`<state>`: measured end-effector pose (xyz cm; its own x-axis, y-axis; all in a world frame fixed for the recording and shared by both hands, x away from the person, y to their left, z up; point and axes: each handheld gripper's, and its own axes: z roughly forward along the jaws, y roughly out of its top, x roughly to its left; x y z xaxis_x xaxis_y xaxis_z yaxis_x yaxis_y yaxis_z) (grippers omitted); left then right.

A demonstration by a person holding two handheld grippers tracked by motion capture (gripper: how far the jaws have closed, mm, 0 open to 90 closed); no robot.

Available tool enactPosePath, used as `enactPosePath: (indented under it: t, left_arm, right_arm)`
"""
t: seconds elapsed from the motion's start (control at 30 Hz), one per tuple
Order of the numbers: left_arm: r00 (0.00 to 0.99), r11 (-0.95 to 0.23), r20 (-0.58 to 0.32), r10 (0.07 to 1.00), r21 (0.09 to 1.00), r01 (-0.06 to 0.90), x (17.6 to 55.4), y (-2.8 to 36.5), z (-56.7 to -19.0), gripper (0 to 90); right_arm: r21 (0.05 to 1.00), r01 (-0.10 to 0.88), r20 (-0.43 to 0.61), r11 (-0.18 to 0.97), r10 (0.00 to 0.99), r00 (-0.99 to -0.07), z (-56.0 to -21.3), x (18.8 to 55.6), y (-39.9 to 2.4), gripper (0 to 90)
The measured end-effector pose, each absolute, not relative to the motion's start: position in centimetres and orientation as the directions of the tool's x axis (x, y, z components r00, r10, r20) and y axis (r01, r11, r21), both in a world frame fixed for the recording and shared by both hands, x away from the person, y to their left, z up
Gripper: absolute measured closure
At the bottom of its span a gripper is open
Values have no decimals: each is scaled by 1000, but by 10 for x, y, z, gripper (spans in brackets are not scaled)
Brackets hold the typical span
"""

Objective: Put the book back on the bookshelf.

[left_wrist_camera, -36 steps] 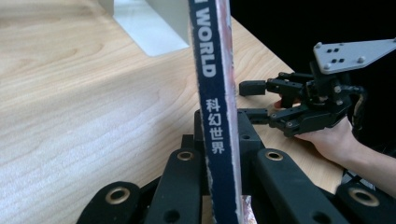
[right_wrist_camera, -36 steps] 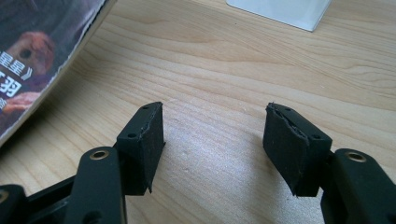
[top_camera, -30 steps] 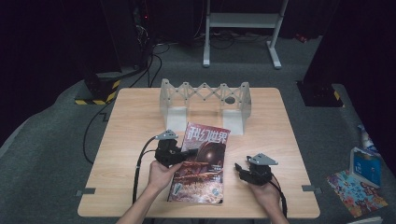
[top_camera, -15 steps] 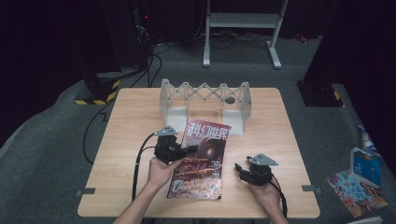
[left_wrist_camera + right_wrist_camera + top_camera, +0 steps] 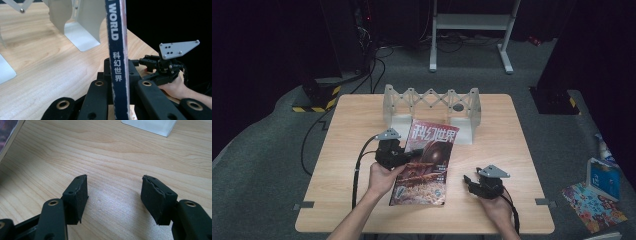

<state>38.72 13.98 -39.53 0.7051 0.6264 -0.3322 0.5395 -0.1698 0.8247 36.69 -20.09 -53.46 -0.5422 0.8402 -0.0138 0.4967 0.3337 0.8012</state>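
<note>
Rising off the table (image 5: 352,130) since a second ago, the magazine's (image 5: 427,165) left edge is now tilting up while its right edge is resting on the wood, so the cover is leaning rather than lying flat as it was. It is sitting near the table's middle, its top edge just in front of the white folding rack (image 5: 432,107), probably because that rack is where it is headed. The left gripper (image 5: 404,156) is clamping the magazine by its spine (image 5: 119,62), which in the left gripper view is standing upright between the two jaws; pinching the bound edge likely keeps the pages from fanning open. The right gripper (image 5: 471,181) is resting well to the right of the magazine, jaws spread wide over bare wood and gripping nothing, seemingly waiting to help.
</note>
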Motion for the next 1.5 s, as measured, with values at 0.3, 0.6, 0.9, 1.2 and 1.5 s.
enactPosePath:
  t: [0.3, 0.6, 0.9, 1.2, 1.5]
  left_arm:
    - [701, -126, -343, 625, 842, 524, 398, 141, -391, 841]
    - [690, -106, -345, 637, 847, 521, 401, 152, -389, 841]
    - [672, -95, -323, 667, 857, 506, 401, 162, -379, 841]
    - [649, -103, -287, 705, 864, 493, 399, 176, -371, 841]
    - [603, -99, -244, 760, 873, 478, 401, 195, -360, 841]
  right_arm:
    - [803, 500, -8, 325, 844, -536, -535, 367, -201, 394]
    - [803, 494, -18, 333, 843, -538, -535, 368, -202, 393]
    - [794, 507, -14, 335, 844, -536, -533, 369, -201, 393]
    - [786, 515, -16, 342, 844, -537, -532, 371, -201, 403]
    - [784, 520, -15, 340, 847, -531, -531, 371, -202, 408]
